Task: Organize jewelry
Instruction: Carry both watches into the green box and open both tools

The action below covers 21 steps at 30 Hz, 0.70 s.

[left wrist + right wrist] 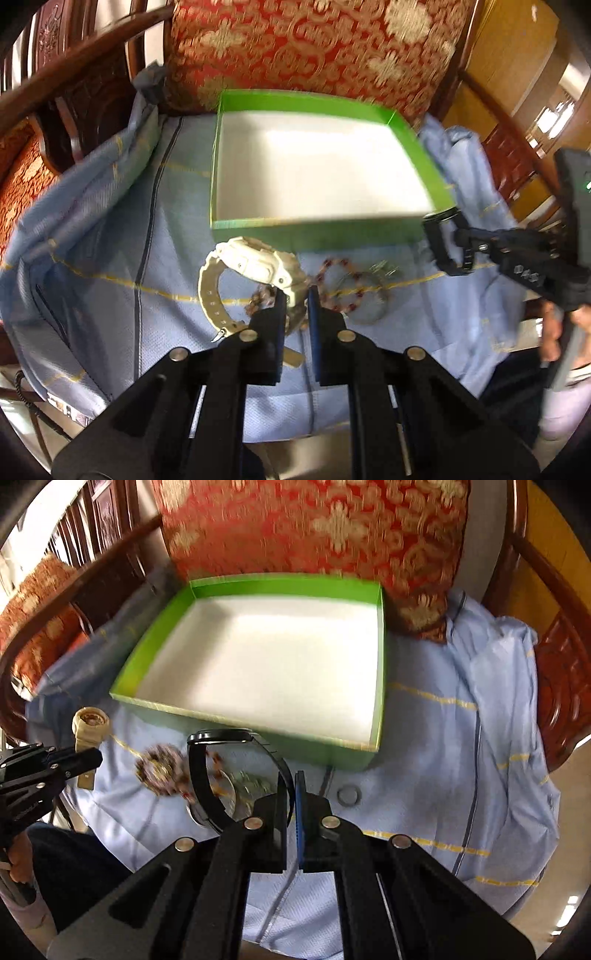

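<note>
My left gripper (295, 291) is shut on a white watch (255, 266), lifted a little above the blue cloth. In the right wrist view the same white watch (90, 722) hangs from the left gripper (94, 757) at the far left. My right gripper (291, 781) is shut on the strap of a black watch (221, 736), which is raised too. From the left wrist view, the right gripper (452, 254) and black watch (437, 236) sit by the box's right corner. A green box (317, 230) with a bare white floor stands just beyond. Beaded bracelets (341, 280) (159, 771) lie on the cloth.
A blue garment (443, 738) covers the seat of a wooden chair (546, 576) with a red patterned cushion (303, 48) behind the box. A small round ring (349, 794) and silver pieces (255, 782) lie on the cloth. A person's hand (554, 328) holds the right gripper.
</note>
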Each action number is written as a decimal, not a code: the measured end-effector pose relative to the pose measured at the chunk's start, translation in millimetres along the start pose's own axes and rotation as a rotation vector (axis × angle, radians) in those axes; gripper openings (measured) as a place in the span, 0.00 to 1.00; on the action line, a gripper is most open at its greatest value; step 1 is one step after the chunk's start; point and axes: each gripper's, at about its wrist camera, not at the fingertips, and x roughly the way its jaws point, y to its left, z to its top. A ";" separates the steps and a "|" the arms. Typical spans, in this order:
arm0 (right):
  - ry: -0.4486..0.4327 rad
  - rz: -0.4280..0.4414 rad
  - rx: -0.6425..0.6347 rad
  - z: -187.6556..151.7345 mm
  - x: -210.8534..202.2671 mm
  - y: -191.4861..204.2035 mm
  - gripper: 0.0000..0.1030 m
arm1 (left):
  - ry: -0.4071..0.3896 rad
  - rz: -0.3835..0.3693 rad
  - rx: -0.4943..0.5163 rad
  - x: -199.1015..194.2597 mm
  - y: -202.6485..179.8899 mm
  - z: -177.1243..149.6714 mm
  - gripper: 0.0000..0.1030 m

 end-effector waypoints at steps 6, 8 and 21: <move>-0.095 -0.049 0.025 50.4 5.8 -7.0 0.04 | -0.072 0.024 0.043 -2.7 -17.8 61.5 0.11; -0.081 -0.074 0.033 60.6 23.4 -10.3 0.04 | -0.101 0.026 0.042 7.8 -17.9 73.0 0.12; -0.075 -0.102 0.073 65.8 48.1 -9.4 0.40 | -0.061 0.062 0.015 69.1 -15.4 90.2 0.43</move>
